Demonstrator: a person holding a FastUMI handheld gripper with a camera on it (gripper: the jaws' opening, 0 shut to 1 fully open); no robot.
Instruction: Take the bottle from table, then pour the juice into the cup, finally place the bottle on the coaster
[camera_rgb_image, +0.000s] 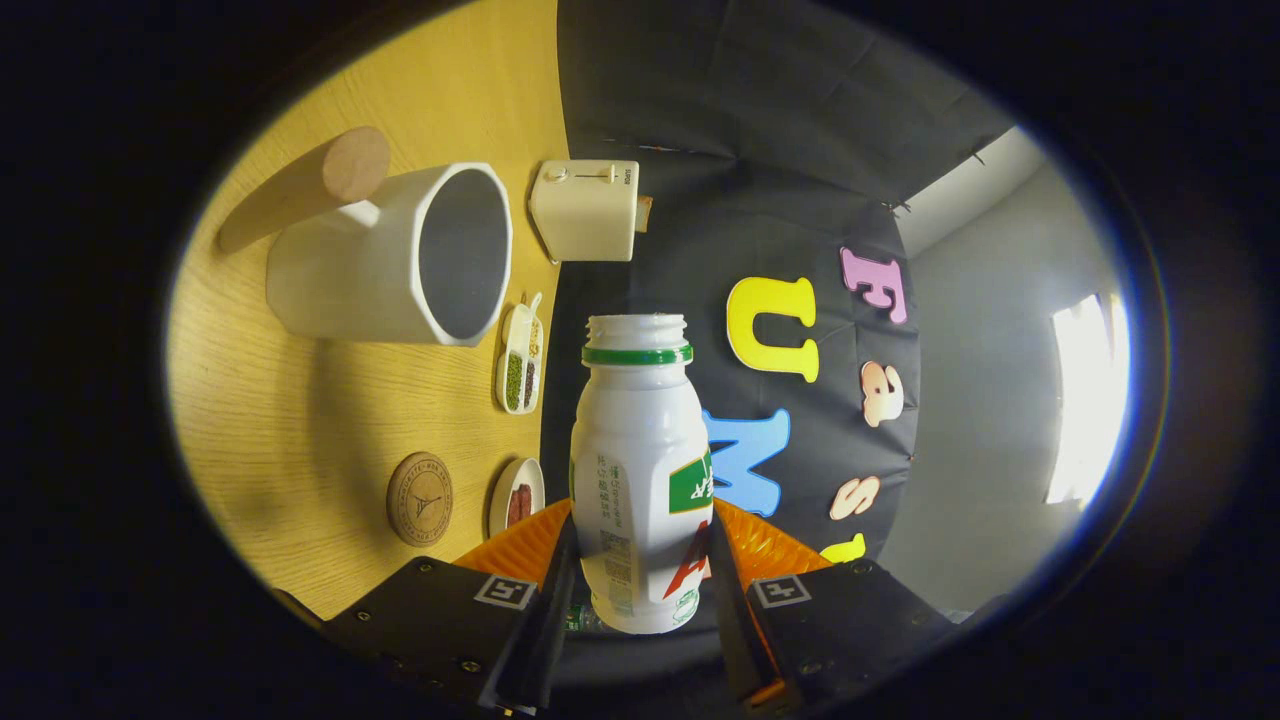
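Booth: cloth wall (720, 120); wooden table (300, 430)

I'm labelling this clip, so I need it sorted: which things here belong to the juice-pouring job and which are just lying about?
For the job: the bottle, cap off, clamped between the gripper fingers; the white cup; the round coaster.

Lying about: toaster, wooden cylinder, divided dish, small plate.

bottle (640, 470) between fingers (545, 545) — cup (400, 255) beyond, coaster (420, 498) nearer

Bystanders on the pale wooden table (300, 440)

A cream boxy toaster (587, 210), a white divided dish of beans (520, 360), a small white plate (516, 497), a wooden cylinder (305, 187).
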